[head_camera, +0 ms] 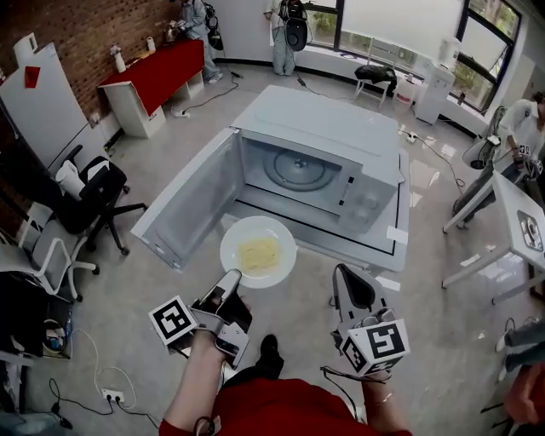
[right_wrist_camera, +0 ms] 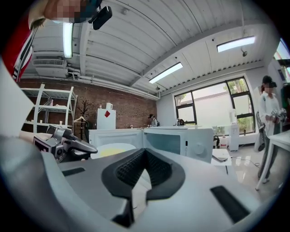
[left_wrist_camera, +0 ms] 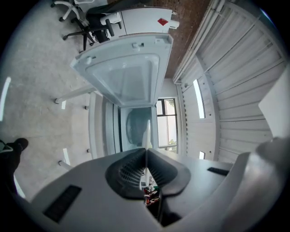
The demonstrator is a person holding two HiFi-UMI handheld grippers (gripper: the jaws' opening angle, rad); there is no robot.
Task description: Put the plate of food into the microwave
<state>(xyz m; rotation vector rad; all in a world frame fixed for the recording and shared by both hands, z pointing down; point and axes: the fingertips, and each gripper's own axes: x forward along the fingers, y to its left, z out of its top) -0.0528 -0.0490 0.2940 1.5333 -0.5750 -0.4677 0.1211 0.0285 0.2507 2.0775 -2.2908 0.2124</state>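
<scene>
A white microwave (head_camera: 328,126) stands on a white table (head_camera: 398,249), its door (head_camera: 189,203) swung open to the left and the glass turntable (head_camera: 297,170) showing inside. A white plate (head_camera: 247,234) with yellow food (head_camera: 259,253) hovers just in front of the opening. My left gripper (head_camera: 232,279) is shut on the plate's near rim. In the left gripper view the plate (left_wrist_camera: 147,132) shows edge-on between the shut jaws (left_wrist_camera: 146,152), pointing at the cavity (left_wrist_camera: 135,127). My right gripper (head_camera: 341,274) hangs to the right of the plate, shut and empty (right_wrist_camera: 145,152).
Office chairs (head_camera: 94,196) stand on the floor at left, and a red-topped cabinet (head_camera: 157,72) lines the brick wall. Another table (head_camera: 521,223) is at the right. People stand at the back (head_camera: 285,25) and at the right edge (head_camera: 524,128).
</scene>
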